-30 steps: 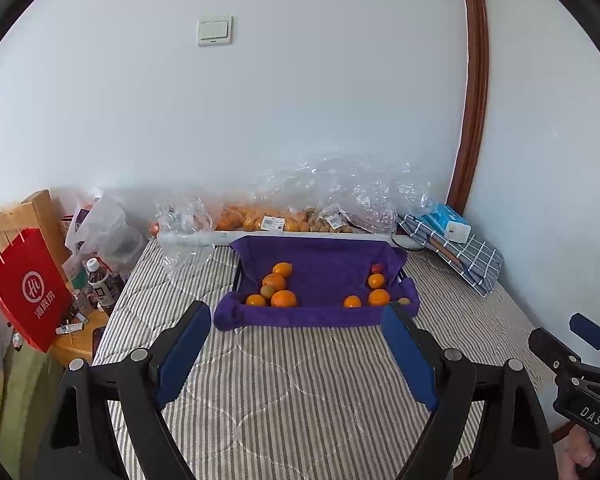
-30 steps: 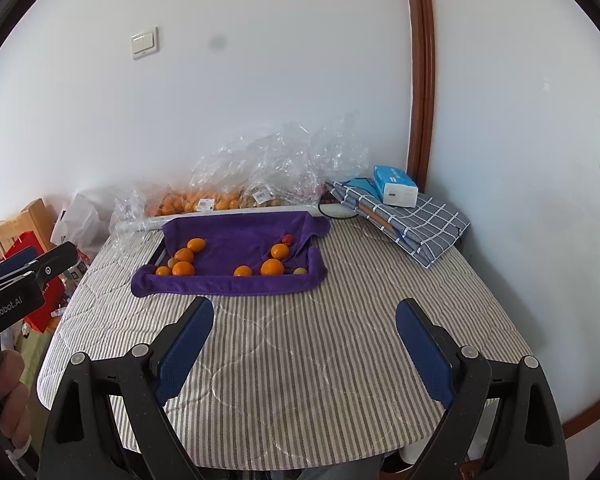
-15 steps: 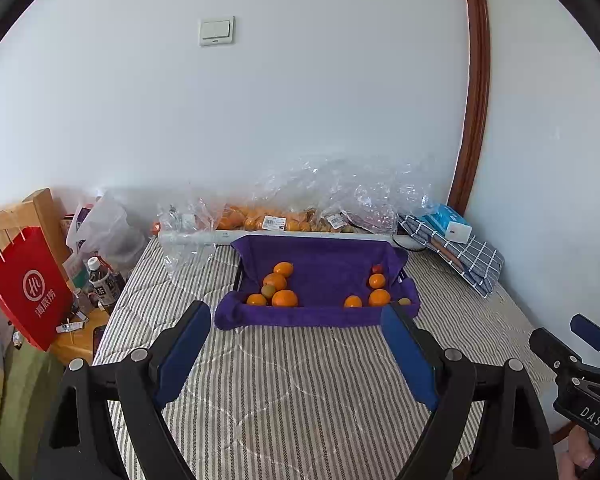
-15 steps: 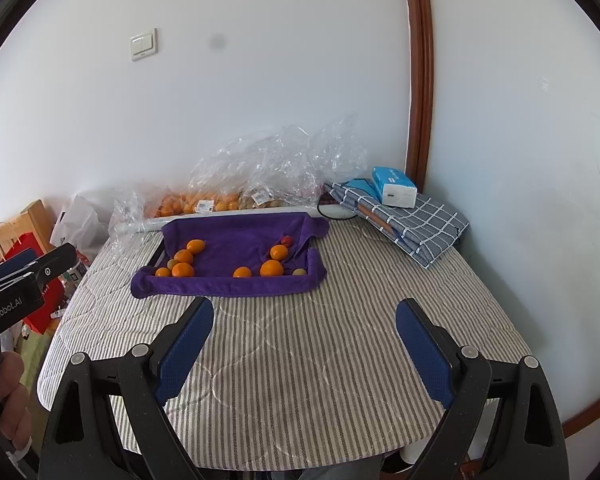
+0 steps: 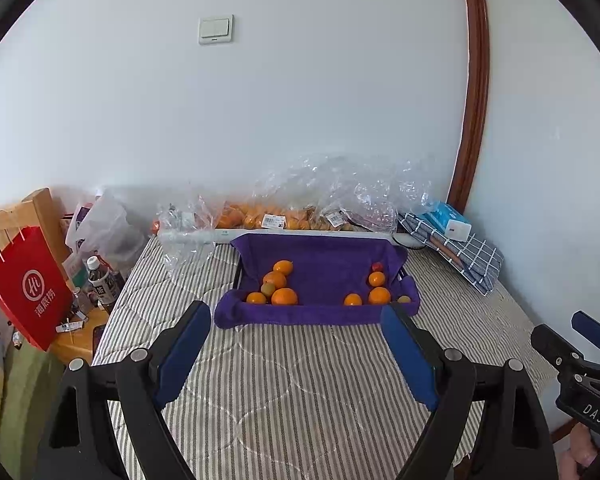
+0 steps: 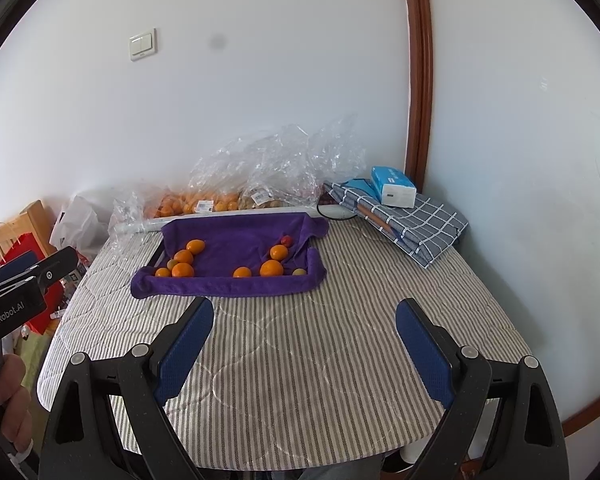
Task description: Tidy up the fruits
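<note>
Bare striped tabletop (image 6: 300, 360) lies open between both tongs and the purple tray (image 6: 228, 286). Behind the tray, plastic bags (image 6: 276, 168) crowd the wall; a folded cloth (image 6: 420, 220) with a box (image 6: 392, 186) fills the far right corner.

Orange fruits (image 5: 284, 296) lie scattered in the purple-lined tray (image 5: 320, 314).
</note>
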